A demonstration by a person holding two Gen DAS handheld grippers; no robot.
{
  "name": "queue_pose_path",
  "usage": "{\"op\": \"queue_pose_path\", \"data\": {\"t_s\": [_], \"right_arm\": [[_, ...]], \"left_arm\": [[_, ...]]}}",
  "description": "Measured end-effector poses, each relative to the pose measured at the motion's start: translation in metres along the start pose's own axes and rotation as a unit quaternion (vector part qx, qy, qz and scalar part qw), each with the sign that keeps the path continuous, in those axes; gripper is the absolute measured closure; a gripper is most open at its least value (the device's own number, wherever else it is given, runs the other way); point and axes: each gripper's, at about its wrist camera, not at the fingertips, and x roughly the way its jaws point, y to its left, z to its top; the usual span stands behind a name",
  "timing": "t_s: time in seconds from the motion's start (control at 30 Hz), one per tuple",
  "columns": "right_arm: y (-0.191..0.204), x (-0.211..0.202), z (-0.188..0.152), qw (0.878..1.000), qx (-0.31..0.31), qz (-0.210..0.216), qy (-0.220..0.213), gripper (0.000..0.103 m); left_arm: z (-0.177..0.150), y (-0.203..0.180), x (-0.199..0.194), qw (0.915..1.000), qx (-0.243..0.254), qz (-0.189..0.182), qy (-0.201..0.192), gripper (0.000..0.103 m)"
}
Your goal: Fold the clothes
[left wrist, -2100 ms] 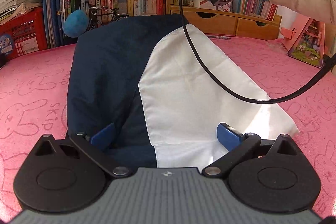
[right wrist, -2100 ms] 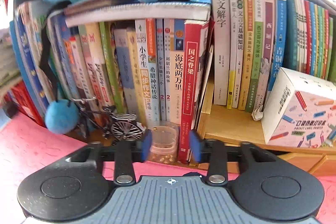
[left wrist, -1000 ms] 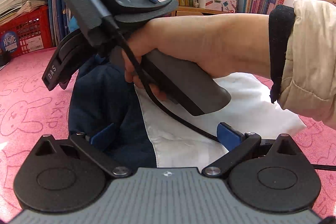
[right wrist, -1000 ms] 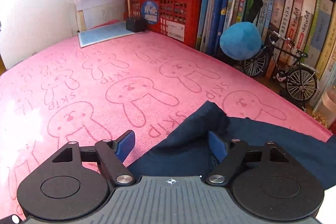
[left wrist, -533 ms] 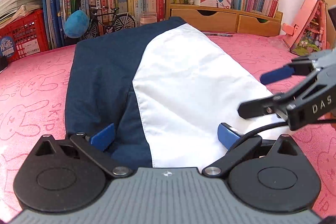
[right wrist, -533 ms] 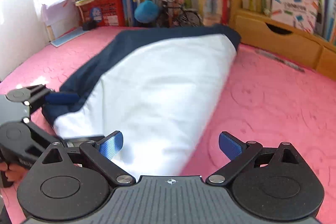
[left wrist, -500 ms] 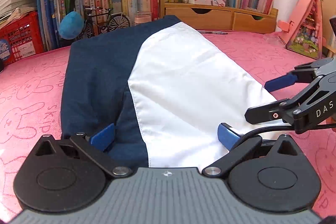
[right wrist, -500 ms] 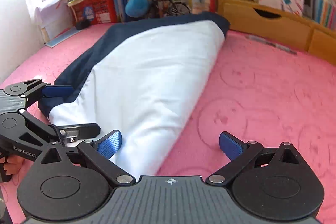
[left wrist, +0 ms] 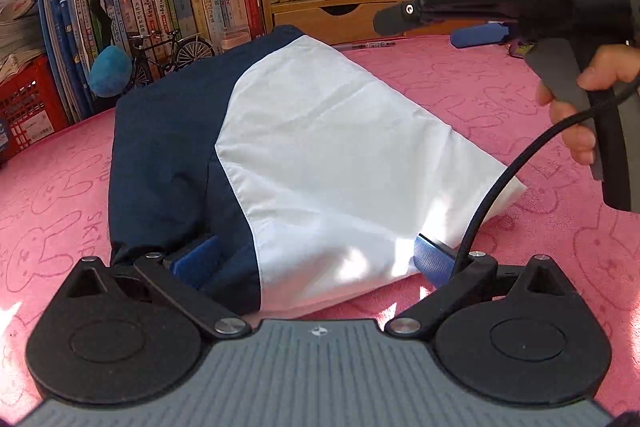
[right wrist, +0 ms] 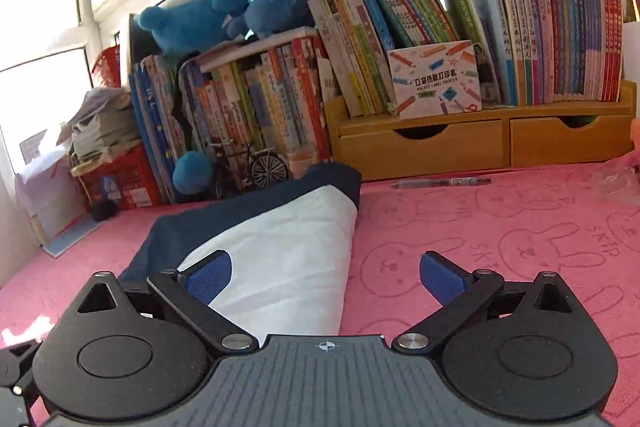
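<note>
A folded navy and white garment (left wrist: pixel 320 147) lies flat on the pink bunny-print mat (left wrist: pixel 500 99). My left gripper (left wrist: pixel 316 259) stands open at its near edge, and the hem lies between the two blue pads without being pinched. My right gripper (left wrist: pixel 420 29), held by a hand (left wrist: pixel 576 107), hovers open above the mat to the right of the garment. In the right wrist view my right gripper (right wrist: pixel 324 279) is open. Its left finger is over the white part of the garment (right wrist: pixel 280 247) and its right finger over bare mat (right wrist: pixel 520 227).
A row of books (right wrist: pixel 440 47) on a wooden drawer unit (right wrist: pixel 480 143) lines the far edge. A pen (right wrist: pixel 440 182), a toy bicycle (right wrist: pixel 248 167), a blue ball (right wrist: pixel 192 167) and a red crate (right wrist: pixel 120 175) stand there too. A black cable (left wrist: pixel 500 187) crosses the garment's right corner.
My right gripper swung from the garment's far left corner to its right side, then rose above the mat. My left gripper stayed open at the near hem.
</note>
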Motion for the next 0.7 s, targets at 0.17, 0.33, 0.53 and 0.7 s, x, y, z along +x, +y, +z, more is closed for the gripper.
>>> {"op": "queue_pose_path", "data": {"t_s": [0.17, 0.33, 0.53, 0.7], "right_arm": [[-0.022, -0.030, -0.006, 0.999, -0.039, 0.005, 0.004, 0.001], [-0.028, -0.064, -0.033, 0.988, -0.146, -0.013, 0.039, 0.001], [-0.016, -0.065, -0.061, 0.980, -0.173, -0.006, 0.093, 0.000], [0.001, -0.048, -0.073, 0.977, -0.168, 0.008, 0.133, 0.000]], "left_arm": [[-0.002, 0.026, -0.051, 0.9898, -0.082, -0.115, -0.015, 0.000], [-0.004, 0.057, -0.066, 0.9736, -0.168, -0.150, -0.037, 0.000], [0.000, 0.070, -0.023, 0.9784, -0.199, 0.054, 0.018, 0.000], [-0.018, 0.065, -0.003, 0.9838, -0.141, 0.109, 0.010, 0.000]]}}
